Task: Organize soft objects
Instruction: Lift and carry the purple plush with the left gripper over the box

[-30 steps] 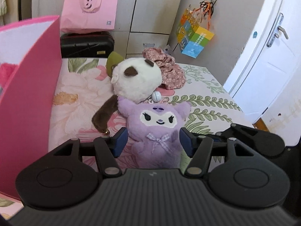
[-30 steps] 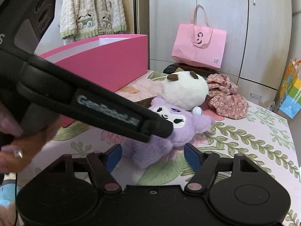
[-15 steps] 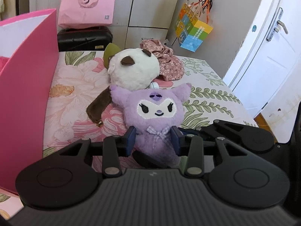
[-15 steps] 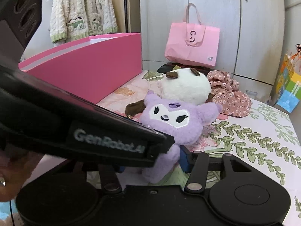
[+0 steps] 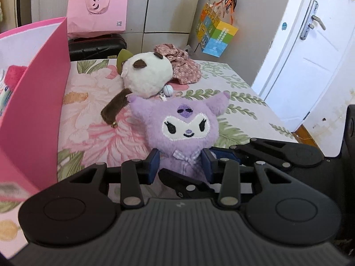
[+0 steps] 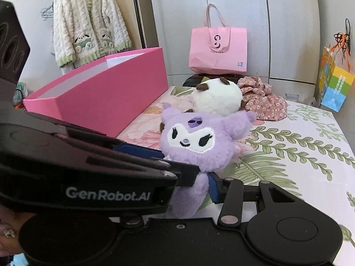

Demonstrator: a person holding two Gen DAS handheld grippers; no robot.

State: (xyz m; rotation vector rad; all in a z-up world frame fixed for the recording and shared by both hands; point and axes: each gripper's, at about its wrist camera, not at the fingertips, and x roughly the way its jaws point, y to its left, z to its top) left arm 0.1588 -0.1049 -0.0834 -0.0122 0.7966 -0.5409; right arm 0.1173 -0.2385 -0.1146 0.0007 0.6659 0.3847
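A: On the flowered bed cover (image 5: 93, 119), in the left wrist view, what do you see?

B: The left gripper (image 5: 180, 163) is clamped on the body of the purple plush toy (image 5: 186, 128), its blue pads pressing both sides just beside the checked bow. The toy stands upright and faces the camera. Behind it, touching its ear, lies the white plush dog (image 5: 147, 77), and further back a flowered cloth (image 5: 184, 68). The pink box (image 5: 37, 102) is at the left, open on top, with something red inside. This view alone shows the white door (image 5: 310, 51) at the right. The right gripper (image 5: 224, 155) comes in from the right, low by the toy.

A: And the right wrist view?

B: There the left gripper (image 6: 168, 161) crosses from the left and hides much. The right gripper's (image 6: 197, 188) jaws have just been closing, with the toy's lower leg between them. One blue pad (image 6: 213, 188) touches the purple plush toy (image 6: 199, 139); the other pad is hidden, but the leg looks squeezed, so I read it as gripping. Only this view shows the knitted cardigan (image 6: 88, 22) hanging behind the pink box (image 6: 106, 93), and part of a hand (image 6: 8, 230) at the lower left. The pink bag (image 6: 218, 48) appears in both views.
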